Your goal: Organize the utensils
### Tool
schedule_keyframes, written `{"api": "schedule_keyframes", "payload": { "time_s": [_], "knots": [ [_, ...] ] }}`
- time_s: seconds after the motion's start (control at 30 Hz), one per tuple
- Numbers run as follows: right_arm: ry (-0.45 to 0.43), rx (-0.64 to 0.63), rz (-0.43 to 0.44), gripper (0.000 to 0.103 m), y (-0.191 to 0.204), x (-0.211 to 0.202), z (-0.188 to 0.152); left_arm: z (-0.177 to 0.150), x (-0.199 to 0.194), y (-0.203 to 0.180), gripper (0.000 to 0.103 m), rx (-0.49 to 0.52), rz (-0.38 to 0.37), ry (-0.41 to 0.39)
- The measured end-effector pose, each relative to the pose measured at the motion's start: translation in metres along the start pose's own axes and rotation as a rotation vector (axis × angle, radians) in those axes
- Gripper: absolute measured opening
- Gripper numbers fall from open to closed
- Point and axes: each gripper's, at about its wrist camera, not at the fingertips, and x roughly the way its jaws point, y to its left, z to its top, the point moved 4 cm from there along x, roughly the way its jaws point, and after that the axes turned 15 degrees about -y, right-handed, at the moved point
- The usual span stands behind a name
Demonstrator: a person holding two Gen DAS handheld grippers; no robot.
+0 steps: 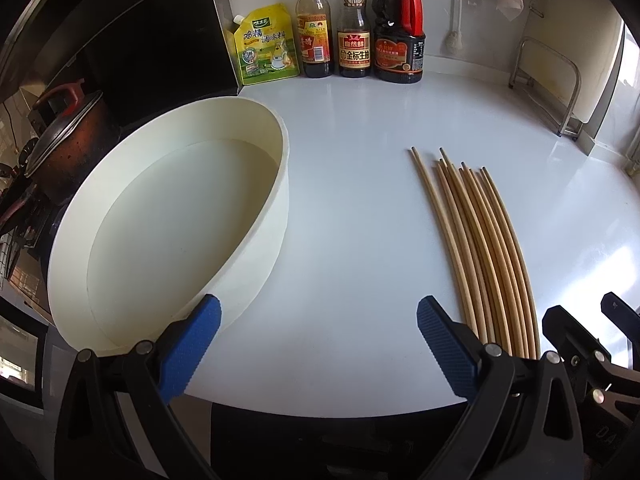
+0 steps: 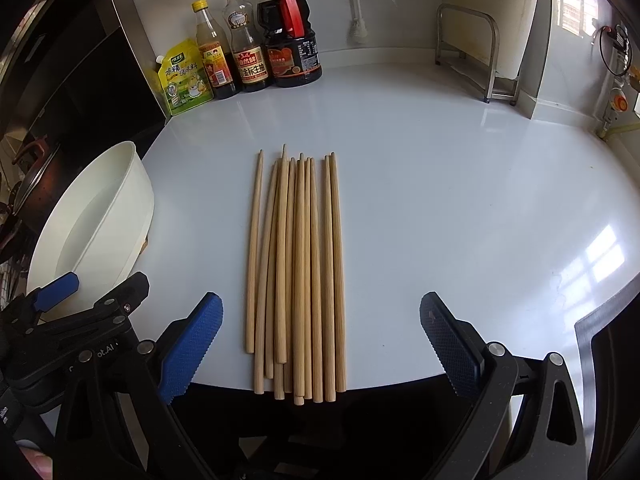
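Daylight from right — window glare on countertop (image 2: pixel 440 200), fisheye-bent edges, sharp.

A glossy white counter (image 2: pixel 440 168) meets a pale wall (image 2: pixel 392 32), with bottles (image 2: pixel 248 40) and a metal rack (image 2: pixel 472 52) at the back. Daylight enters a window (image 2: pixel 576 4) at right. A dark panel (image 1: pixel 120 48), perhaps a stove surround, stands left.

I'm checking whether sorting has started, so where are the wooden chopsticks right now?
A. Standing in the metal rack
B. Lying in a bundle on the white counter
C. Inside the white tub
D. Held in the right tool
B. The chopsticks lie side by side on the white counter, the white tub holds none, and both the left tool and the right tool are open and empty.
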Motion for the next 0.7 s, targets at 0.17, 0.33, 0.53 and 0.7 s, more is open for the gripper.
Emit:
{"api": "schedule_keyframes", "payload": {
  "time_s": [0.17, 0.33, 0.53, 0.7],
  "knots": [
    [-0.001, -0.001, 0.000, 0.094, 0.0006, 0.0013, -0.0012, 0.0010, 0.0009, 0.0000, 0.097, -0.003, 0.000, 0.001],
    [-0.002, 0.001, -0.003, 0.094, -0.0009, 0.0016, -0.0011, 0.0008, 0.0017, 0.0002, 0.097, -0.007, 0.001, 0.003],
    [-0.005, 0.002, -0.004, 0.095, -0.0012, 0.0020, -0.0021, 0.0011, 0.0019, -0.0007, 0.097, -0.007, 0.001, -0.001],
    [-0.006, 0.007, -0.003, 0.094, -0.0050, 0.0017, -0.0020, 0.0013, 0.0020, -0.0006, 0.097, -0.011, 0.000, 0.001]
  ]
}}
